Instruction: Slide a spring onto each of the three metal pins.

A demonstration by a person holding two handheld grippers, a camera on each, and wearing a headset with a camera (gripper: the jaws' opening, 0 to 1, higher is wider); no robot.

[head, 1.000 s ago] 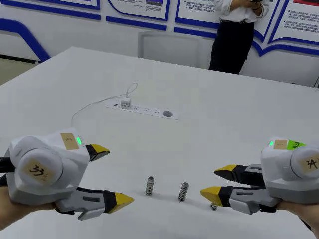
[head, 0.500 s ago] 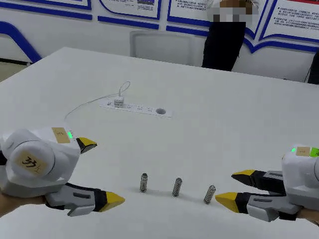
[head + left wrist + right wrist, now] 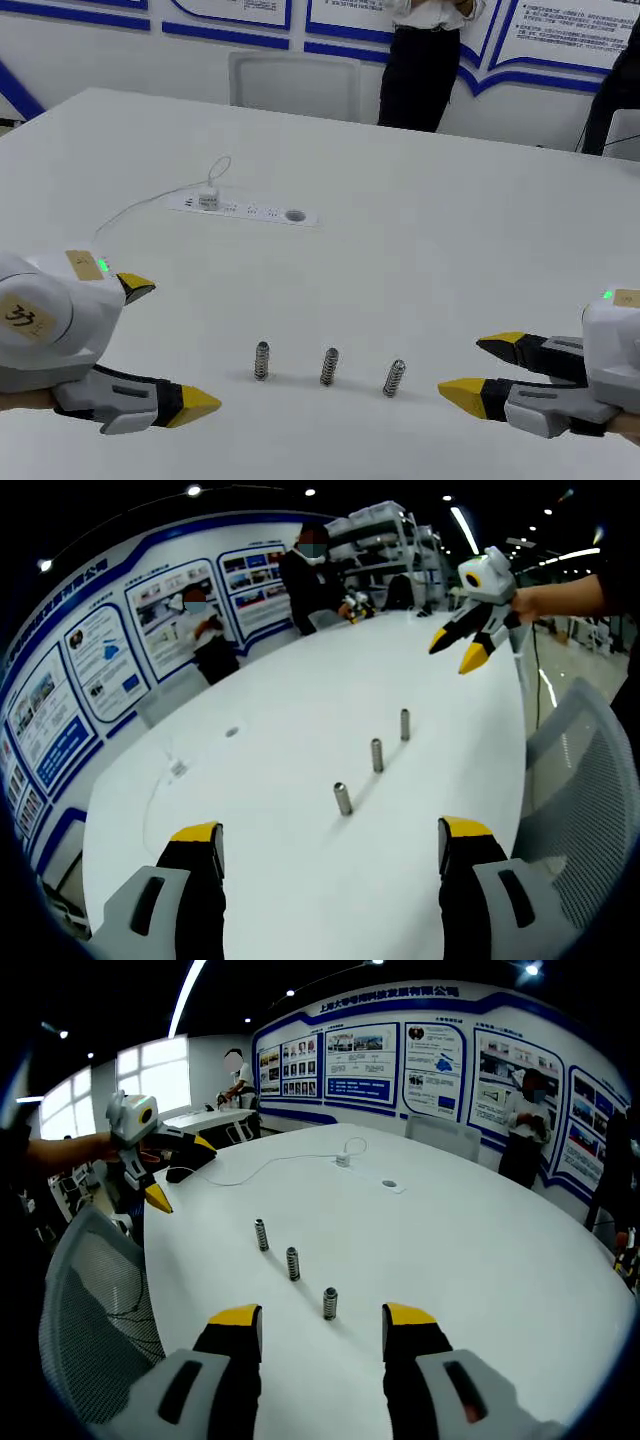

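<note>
R gripper (image 3: 460, 364) backed off springs (image 3: 329, 366); bare table (image 3: 450, 270) btwn.

sticker (image 3: 22, 316): "33" | on left gripper (image 3: 182, 345) | wall posters (image 3: 560, 30): illegible

Both tools have their jaws spread and grip nothing.
The left tool (image 3: 180, 345) and the right tool (image 3: 465, 365) sit level and well apart, yellow tips pointing toward each other.
</note>
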